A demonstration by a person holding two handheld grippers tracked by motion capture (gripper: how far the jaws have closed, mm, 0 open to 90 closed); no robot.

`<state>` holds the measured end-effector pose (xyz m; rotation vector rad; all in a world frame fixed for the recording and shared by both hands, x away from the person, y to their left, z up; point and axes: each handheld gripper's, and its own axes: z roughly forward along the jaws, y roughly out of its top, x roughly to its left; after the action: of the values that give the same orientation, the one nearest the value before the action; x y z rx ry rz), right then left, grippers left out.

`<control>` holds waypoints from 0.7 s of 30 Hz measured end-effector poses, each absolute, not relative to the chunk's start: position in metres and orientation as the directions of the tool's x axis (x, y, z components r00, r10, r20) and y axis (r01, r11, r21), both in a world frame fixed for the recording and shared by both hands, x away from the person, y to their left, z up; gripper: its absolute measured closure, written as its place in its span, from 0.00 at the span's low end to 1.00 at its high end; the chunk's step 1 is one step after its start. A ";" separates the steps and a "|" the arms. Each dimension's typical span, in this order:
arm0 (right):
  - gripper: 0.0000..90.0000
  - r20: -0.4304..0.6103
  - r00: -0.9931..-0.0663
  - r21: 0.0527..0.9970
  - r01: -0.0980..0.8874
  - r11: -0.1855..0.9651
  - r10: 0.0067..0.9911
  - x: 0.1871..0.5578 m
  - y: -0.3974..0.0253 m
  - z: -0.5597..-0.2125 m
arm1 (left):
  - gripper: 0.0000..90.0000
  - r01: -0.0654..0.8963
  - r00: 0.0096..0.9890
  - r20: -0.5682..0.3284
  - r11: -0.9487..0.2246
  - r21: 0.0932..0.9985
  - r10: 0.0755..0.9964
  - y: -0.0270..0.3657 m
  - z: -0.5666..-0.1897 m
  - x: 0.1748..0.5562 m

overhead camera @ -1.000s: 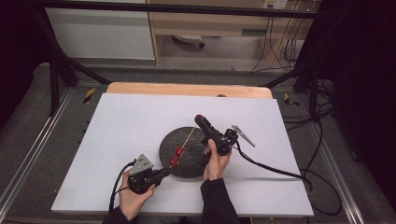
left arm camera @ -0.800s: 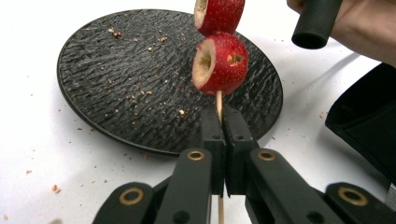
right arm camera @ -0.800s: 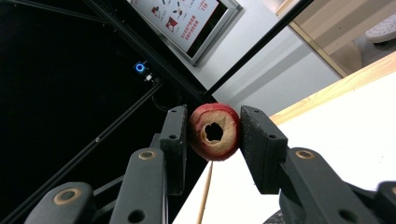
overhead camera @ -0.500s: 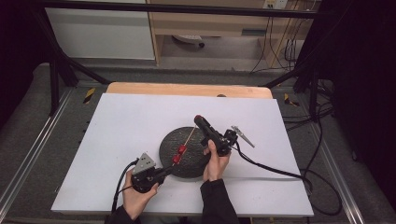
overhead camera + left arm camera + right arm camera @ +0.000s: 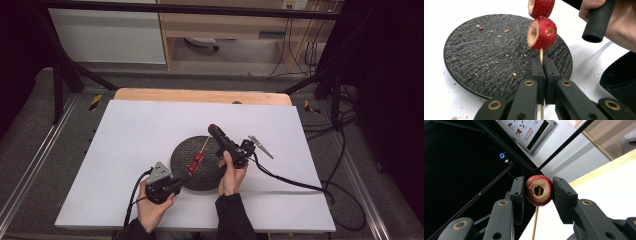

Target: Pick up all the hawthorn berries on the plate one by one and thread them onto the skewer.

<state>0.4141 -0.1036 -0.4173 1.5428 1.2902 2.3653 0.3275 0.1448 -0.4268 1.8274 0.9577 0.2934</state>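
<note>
Top fruit cut off at the frame edge in the left gripper view. Left gripper [image 5: 541, 75] clamped tight on the skewer [image 5: 541, 56] over the black plate [image 5: 474, 50]. Right gripper [image 5: 537, 191] jaws partly open, pinching a red fruit slice [image 5: 538, 190] threaded on the stick

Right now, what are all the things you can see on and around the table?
Plate: one, black, round, on the white table, crumbs on it.
Skewer: one, thin wooden stick, held slanting above the plate.
Fruit pieces: three, red with pale hollow middles; two low on the stick, one at its far tip.
Table: one, white top, wooden far edge.
Poster: one, on the wall, right gripper view.
Left tongs: black, shut on the skewer.
Right tongs: black, around the tip fruit.
Hands: two, holding the tongs.
</note>
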 end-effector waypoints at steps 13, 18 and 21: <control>0.71 0.750 -0.514 0.631 0.367 -0.683 0.417 0.418 -0.105 -0.416 | 0.99 0.470 0.645 -0.224 -0.149 0.870 0.730 0.131 -0.429 0.328; 0.71 0.755 -0.512 0.630 0.393 -0.670 0.410 0.417 -0.103 -0.418 | 0.99 0.459 0.638 -0.225 -0.129 0.879 0.736 0.130 -0.428 0.330; 0.71 0.752 -0.510 0.637 0.400 -0.659 0.417 0.416 -0.101 -0.422 | 0.99 0.457 0.632 -0.220 -0.128 0.880 0.743 0.129 -0.423 0.334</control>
<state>0.4159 -0.1015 -0.4216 1.5491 1.2926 2.3942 0.3343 0.1292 -0.4226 1.7693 0.9736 0.3295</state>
